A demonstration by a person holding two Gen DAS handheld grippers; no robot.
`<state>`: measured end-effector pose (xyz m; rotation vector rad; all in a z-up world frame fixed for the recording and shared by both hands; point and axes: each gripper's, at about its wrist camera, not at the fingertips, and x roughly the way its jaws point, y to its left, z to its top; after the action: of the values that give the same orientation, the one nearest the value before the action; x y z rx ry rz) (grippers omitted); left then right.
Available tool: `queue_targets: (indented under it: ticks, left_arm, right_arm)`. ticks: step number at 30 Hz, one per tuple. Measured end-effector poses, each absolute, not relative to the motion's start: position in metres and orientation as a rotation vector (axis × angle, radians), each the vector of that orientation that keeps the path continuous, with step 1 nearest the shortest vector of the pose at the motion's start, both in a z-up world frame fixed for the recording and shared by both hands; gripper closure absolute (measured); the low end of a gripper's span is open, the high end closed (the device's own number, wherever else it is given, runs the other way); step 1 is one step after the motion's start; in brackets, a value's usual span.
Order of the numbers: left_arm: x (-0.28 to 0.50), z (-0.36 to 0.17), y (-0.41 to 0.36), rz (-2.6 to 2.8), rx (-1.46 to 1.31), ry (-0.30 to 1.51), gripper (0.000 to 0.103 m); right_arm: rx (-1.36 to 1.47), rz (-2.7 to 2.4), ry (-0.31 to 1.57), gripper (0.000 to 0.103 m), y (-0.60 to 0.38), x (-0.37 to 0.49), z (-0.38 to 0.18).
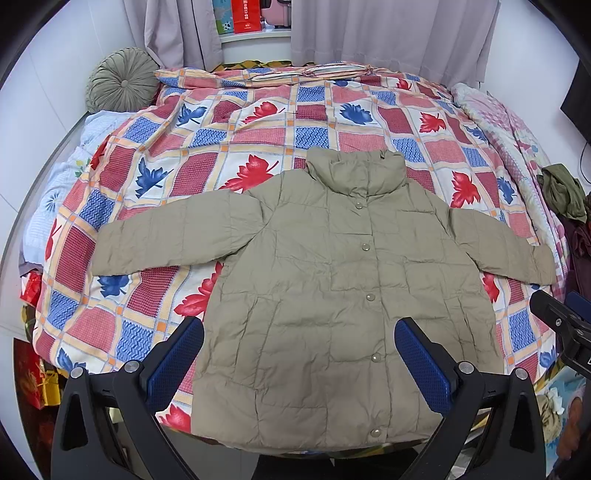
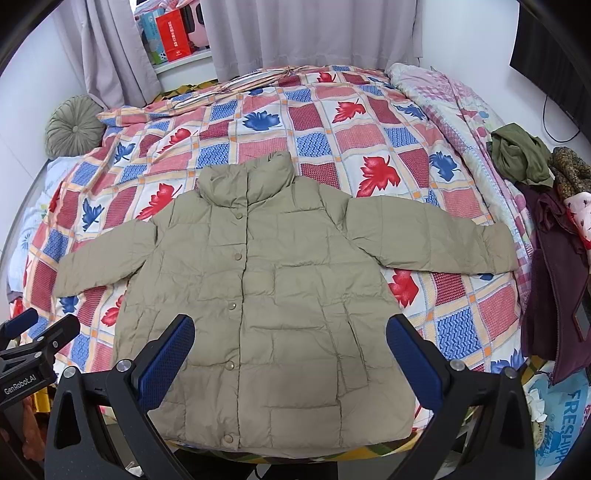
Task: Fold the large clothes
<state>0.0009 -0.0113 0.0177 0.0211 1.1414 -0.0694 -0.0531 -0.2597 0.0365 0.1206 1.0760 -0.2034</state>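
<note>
We find a khaki quilted snap-button puffer jacket (image 1: 332, 295) laid flat, front up, in the centre and lower centre of both frames, on a bed covered by a red, blue and white leaf-patterned checked quilt (image 1: 207, 147). Both sleeves are spread outward, collar toward the top of the frame, hem at the near bed edge. The left gripper (image 1: 299, 354) hovers above the hem, its blue-padded fingers (image 1: 177, 362) wide apart and holding nothing. The right gripper (image 2: 290, 350) is likewise above the lower jacket, fingers (image 2: 413, 362) spread, empty. We note a round olive pleated cushion (image 1: 123, 79) at upper left, grey curtains (image 1: 388, 29) along the top, and a heap of dark green and maroon clothes (image 2: 535, 177) at the right edge.
</note>
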Motion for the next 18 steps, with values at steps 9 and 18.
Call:
queue_targets:
  ticks: [9, 18]
  left_arm:
    - [0.0007, 0.0177, -0.0107, -0.069, 0.021, 1.141, 0.0]
    - [0.0005, 0.0177, -0.0113, -0.07, 0.022, 1.142, 0.0]
  right_arm:
    - [0.118, -0.202, 1.073, 0.0, -0.2597, -0.0538, 0.0369]
    - [0.118, -0.203, 1.072, 0.0, -0.2593, -0.054, 0.0371]
